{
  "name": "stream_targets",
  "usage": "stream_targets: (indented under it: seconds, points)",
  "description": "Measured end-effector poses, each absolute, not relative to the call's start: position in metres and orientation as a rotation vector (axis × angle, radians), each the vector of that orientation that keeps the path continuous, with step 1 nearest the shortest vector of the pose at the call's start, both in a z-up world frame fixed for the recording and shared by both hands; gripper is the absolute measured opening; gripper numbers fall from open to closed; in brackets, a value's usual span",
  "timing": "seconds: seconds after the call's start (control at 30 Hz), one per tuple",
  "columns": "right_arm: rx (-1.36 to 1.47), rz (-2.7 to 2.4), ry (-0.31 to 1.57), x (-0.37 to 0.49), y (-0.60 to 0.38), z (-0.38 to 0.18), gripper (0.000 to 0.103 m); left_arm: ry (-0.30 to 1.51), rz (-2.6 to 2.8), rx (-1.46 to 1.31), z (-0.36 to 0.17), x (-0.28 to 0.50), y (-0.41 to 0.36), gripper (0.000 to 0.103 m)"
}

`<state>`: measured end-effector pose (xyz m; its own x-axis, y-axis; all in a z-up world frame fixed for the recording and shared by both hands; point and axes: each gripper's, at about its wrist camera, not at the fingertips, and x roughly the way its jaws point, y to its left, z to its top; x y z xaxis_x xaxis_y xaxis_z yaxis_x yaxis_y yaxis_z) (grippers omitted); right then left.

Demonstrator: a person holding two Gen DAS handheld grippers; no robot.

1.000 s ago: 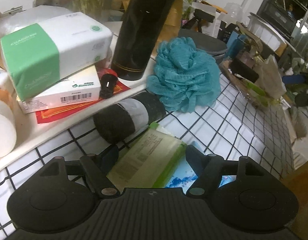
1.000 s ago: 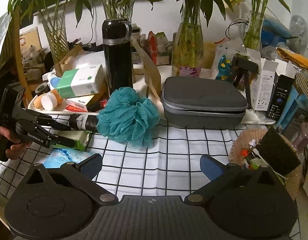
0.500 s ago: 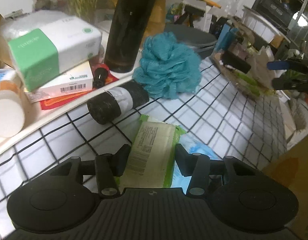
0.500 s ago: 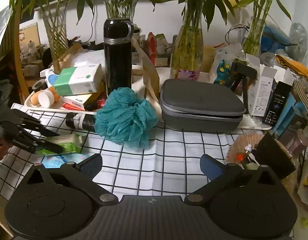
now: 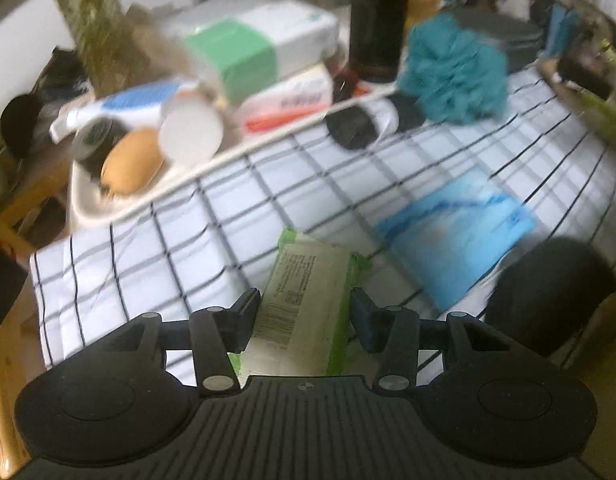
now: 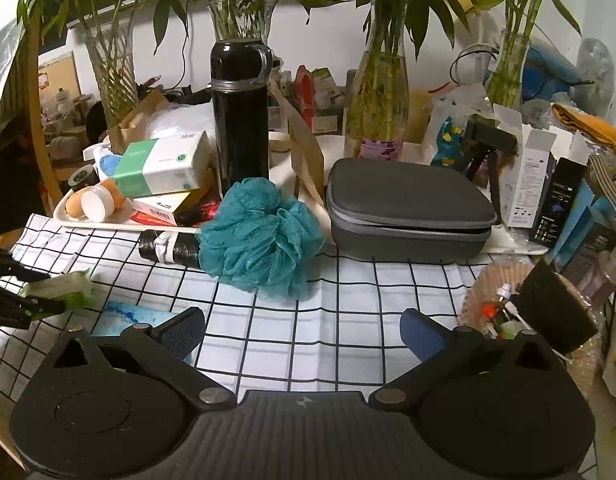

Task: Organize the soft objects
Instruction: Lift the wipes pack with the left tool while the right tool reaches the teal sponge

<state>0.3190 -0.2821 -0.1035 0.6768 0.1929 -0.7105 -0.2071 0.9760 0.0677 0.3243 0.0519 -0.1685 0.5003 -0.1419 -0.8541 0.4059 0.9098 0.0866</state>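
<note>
Since the earlier frame, the green wipes pack (image 5: pixel 304 308) had been clamped by the left gripper (image 5: pixel 306 312) and carried off the blue pouch (image 5: pixel 455 232), above the checked cloth (image 5: pixel 148 240). It looked light and squashy, best held across its short sides. Only the right wrist view showed the right gripper (image 6: pixel 302 330) empty, jaws wide, near the teal bath pouf (image 6: pixel 260 236).

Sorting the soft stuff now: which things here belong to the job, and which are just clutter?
Job:
- green wipes pack, clamped in the left gripper
- teal bath pouf
- blue packet
- tissue pack, possibly

Lying about:
- black flask
- grey case
- black roll
- vases
- white tray of jars
</note>
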Motion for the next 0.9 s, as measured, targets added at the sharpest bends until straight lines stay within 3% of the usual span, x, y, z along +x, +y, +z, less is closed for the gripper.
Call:
stream_targets:
  seconds: [0.33, 0.53, 0.9]
  points:
    - [-0.036, 0.222, 0.814, 0.323, -0.281, -0.109, 0.103, 1.039, -0.357, 0.261, -0.176, 0.335, 0.054, 0.052]
    - [-0.04, 0.23, 0.814, 0.328, -0.28, -0.112, 0.103, 1.055, -0.298, 0.199, -0.175, 0.335, 0.055, 0.047]
    - [-0.039, 0.305, 0.802, 0.328, -0.28, -0.115, 0.103, 0.918, -0.186, 0.096, -0.106, 0.292, 0.057, 0.047]
